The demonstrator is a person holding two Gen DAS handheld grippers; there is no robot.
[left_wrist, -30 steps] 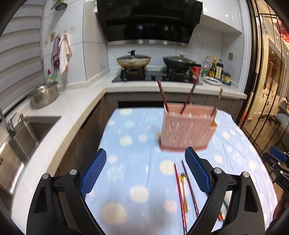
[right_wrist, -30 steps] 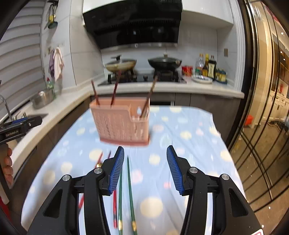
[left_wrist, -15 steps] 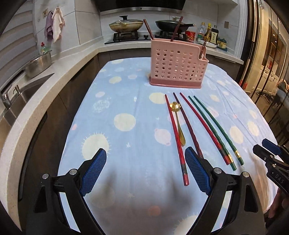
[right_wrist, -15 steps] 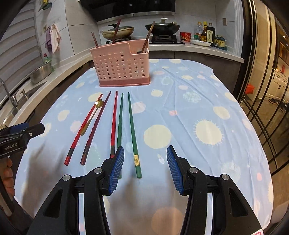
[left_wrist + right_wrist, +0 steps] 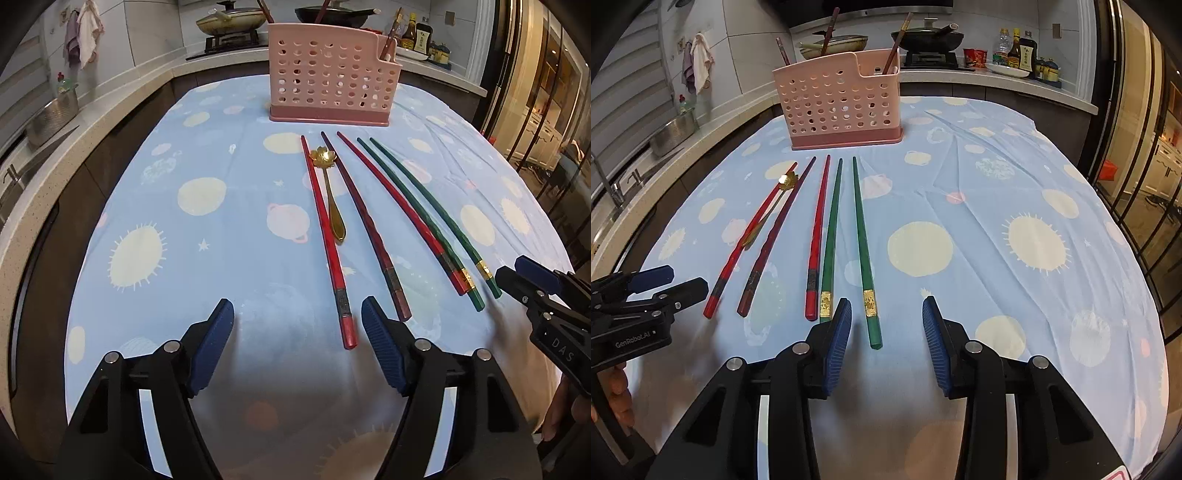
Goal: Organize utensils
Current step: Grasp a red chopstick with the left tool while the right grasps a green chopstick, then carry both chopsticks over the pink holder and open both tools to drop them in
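A pink perforated utensil holder (image 5: 332,88) (image 5: 842,107) stands at the table's far side with a few chopsticks upright in it. In front of it lie several chopsticks: a red one (image 5: 325,236) (image 5: 750,236), a dark red one (image 5: 365,221) (image 5: 779,229), another red one (image 5: 399,206) (image 5: 818,229) and two green ones (image 5: 432,206) (image 5: 863,243). A gold flower-bowled spoon (image 5: 328,188) (image 5: 775,206) lies between the left two. My left gripper (image 5: 297,343) is open and empty, low over the near end of the leftmost red chopstick. My right gripper (image 5: 886,339) is open and empty, with the rightmost green chopstick's end between its fingers.
The table has a blue cloth (image 5: 979,229) with sun and planet prints. A counter with a sink and steel pot (image 5: 51,114) runs along the left. Behind are a stove with pans (image 5: 923,37) and bottles (image 5: 1023,51). Glass doors are on the right.
Both grippers have tilted down and dropped toward the near ends of the chopsticks. The holder has gone from close in front to far across the table. Both stay open.
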